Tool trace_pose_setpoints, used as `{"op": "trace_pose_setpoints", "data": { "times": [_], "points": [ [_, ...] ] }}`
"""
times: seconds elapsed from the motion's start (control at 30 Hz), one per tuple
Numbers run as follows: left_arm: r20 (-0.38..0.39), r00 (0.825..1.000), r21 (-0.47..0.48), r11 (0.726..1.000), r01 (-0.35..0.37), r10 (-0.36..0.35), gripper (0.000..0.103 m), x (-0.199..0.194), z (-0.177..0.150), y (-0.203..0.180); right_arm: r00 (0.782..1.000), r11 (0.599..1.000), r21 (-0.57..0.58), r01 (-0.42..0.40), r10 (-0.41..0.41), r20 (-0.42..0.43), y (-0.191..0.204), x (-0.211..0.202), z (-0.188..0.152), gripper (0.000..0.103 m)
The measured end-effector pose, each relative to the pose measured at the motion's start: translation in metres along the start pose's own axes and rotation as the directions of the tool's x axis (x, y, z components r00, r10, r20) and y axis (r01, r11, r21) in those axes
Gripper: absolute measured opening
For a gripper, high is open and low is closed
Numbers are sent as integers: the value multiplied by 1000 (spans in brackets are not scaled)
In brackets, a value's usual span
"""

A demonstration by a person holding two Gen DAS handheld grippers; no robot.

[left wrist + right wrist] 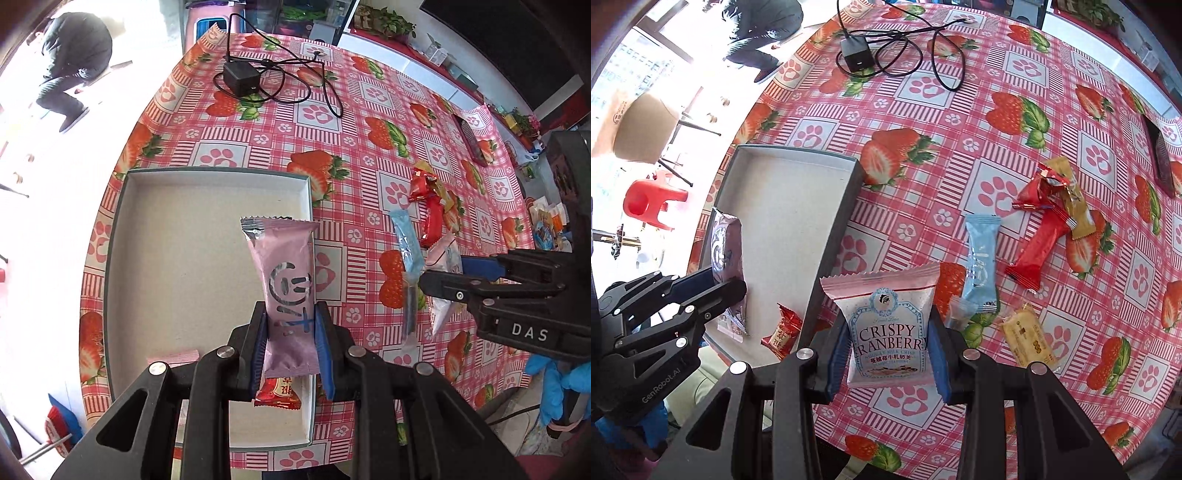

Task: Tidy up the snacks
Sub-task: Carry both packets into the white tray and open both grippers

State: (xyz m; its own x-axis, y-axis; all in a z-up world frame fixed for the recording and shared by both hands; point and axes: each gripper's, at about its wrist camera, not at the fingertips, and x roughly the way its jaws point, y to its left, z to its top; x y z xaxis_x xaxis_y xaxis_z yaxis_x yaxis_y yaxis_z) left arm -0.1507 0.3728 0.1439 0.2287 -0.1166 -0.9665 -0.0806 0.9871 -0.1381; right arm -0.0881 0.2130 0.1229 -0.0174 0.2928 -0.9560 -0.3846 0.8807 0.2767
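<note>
**Both claws loaded, box lies to the left**

Plainly, the left claw (290,332) is clamped on a pink snack bar (286,273), held upright with its long axis running up out of the jaws, right above the near right part of the shallow grey box (122,236). That hand is the nearer one. The right claw (888,349) pinches a Crispy Cranberry packet (886,317) over the desk (1015,122), just right of the box wall. One red candy (781,334) already lies in the box; other wrappers (1039,240) wait further right.
</note>
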Motion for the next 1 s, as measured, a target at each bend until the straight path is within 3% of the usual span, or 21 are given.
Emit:
{"op": "trace_pose_setpoints", "data": {
  "times": [0.4,1.0],
  "points": [
    [24,1000,-112,994,3,0,27,-10,-13,58,994,994,13,-112,111,16,28,-3,21,40],
    [-93,995,-144,988,-54,41,27,23,-26,88,982,985,-45,-169,165,-88,89,44,43,40]
  ]
}}
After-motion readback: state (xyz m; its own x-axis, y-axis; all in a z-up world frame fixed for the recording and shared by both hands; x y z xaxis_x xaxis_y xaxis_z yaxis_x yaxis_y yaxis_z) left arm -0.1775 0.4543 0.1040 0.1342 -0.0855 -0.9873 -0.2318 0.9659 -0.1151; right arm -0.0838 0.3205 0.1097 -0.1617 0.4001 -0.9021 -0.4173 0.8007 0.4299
